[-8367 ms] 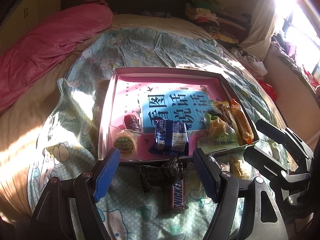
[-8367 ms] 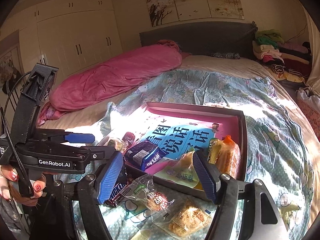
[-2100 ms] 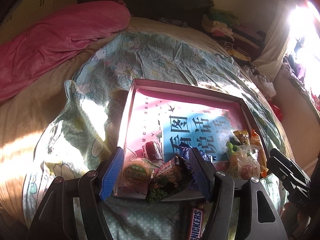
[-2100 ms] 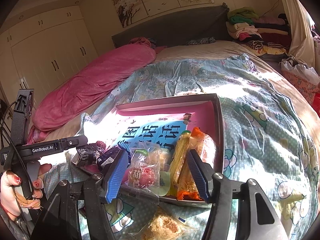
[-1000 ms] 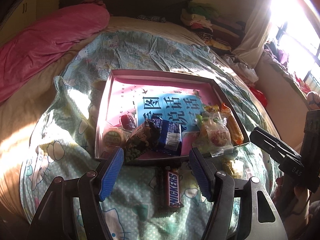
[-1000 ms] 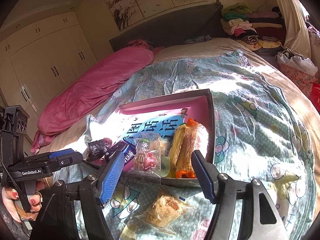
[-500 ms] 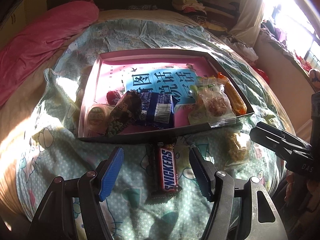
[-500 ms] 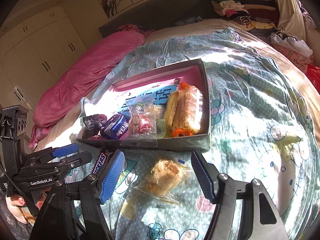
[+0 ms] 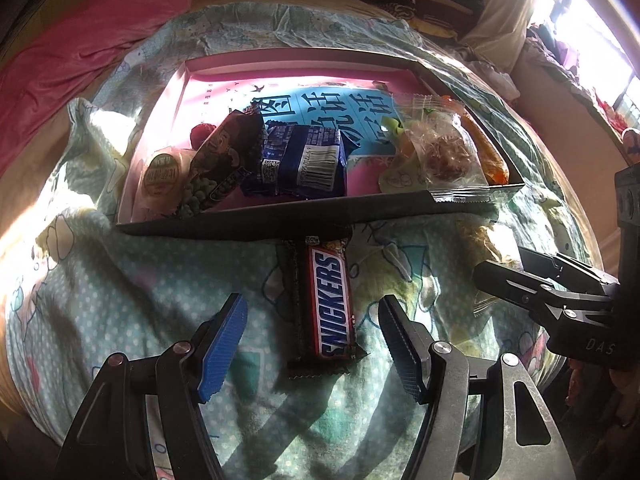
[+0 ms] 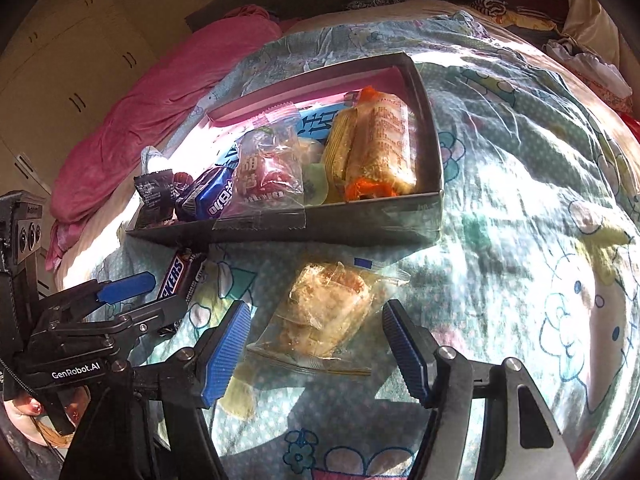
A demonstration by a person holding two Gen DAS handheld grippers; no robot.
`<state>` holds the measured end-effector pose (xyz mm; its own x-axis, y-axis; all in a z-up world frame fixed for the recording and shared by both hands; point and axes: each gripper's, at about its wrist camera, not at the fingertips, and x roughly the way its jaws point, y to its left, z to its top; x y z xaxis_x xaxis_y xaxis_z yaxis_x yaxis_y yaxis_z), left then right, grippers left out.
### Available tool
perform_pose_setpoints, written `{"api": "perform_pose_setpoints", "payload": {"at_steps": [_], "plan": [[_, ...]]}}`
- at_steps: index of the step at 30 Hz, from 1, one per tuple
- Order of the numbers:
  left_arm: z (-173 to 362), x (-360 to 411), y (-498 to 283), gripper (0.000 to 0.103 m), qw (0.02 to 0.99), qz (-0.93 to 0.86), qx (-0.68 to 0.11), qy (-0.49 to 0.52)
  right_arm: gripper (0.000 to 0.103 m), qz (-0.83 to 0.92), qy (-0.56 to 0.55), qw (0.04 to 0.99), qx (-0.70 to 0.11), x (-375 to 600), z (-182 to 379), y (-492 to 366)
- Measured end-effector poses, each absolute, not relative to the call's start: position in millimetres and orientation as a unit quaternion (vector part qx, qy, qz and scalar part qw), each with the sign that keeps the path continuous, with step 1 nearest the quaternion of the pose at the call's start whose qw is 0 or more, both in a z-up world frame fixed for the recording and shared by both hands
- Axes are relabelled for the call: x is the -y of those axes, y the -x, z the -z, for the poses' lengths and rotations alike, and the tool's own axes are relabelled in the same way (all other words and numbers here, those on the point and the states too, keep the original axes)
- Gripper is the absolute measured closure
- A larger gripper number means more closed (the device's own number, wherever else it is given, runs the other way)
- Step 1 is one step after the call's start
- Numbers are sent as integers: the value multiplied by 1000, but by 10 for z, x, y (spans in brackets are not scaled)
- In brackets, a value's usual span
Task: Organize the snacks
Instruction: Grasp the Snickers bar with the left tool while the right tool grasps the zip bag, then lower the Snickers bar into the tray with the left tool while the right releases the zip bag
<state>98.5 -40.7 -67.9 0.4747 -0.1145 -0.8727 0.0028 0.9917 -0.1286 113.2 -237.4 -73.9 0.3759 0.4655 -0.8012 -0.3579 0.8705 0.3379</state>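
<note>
Lying on cartoon-print bedsheet point(image 9: 120, 300) just outside box point(image 9: 280, 220) near wall: Snickers bar point(image 9: 331, 304) at 6 o'clock of box, clear-wrapped pastry point(image 10: 324, 312) at 4 o'clock of it. Sitting inside box: blue packet point(image 9: 304, 160), green-pea pack point(image 9: 216, 168), orange packs point(image 10: 376, 148). Nothing blocking either snack. Versus a second ago, both views sitting lower, closer over sheet. Pitching down: left gripper point(image 9: 312, 344) straddling Snickers bar, jaws wide, not touching; right gripper point(image 10: 316, 348) straddling pastry, jaws wide, empty.
</note>
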Motion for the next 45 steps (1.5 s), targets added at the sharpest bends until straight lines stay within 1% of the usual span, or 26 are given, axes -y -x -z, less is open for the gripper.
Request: {"api": "perform_pose_setpoints", "payload": {"at_steps": [1,2,3,5,10,11,12,13,14,15,19,23,28,35,45], "plan": [[697,413,-989,33,856,33,-513,54,37,-251,-48,828,-499,2347,743,-1132],[712,422,-995,33,855,33,-514,54,43,-252,-40,829,-498,2317,750,-1129],[725,432,-1005,33,855,31,-515,52,45,-255,-32,828,-498,2285,758,-1129],[749,451,-1019,33,853,28,-518,50,54,-264,-18,825,-499,2219,773,-1127],[784,456,-1059,33,852,23,-519,61,60,-286,0,821,-494,2121,744,-1086],[789,468,-1061,36,853,22,-519,59,61,-294,-3,819,-494,2115,731,-1074],[794,483,-1062,47,853,24,-518,56,61,-300,-6,817,-492,2109,715,-1058],[795,499,-1057,54,853,28,-518,54,61,-304,-9,817,-490,2107,694,-1043],[791,512,-1052,68,853,31,-518,52,62,-308,-13,817,-488,2118,671,-1034],[783,512,-1047,73,854,33,-517,50,62,-313,-18,818,-483,2135,639,-1021],[690,432,-1009,73,857,49,-507,74,62,-326,-48,828,-454,2241,476,-1012],[438,316,-954,73,879,48,-468,83,62,-332,-77,845,-412,2367,291,-1034],[265,144,-1044,73,888,32,-449,96,62,-317,-104,853,-400,2493,239,-1160],[302,42,-1263,73,884,22,-454,111,62,-288,-102,872,-382,2570,191,-1316],[298,135,-1447,73,888,24,-447,103,62,-269,-91,884,-371,2531,215,-1480]]}}
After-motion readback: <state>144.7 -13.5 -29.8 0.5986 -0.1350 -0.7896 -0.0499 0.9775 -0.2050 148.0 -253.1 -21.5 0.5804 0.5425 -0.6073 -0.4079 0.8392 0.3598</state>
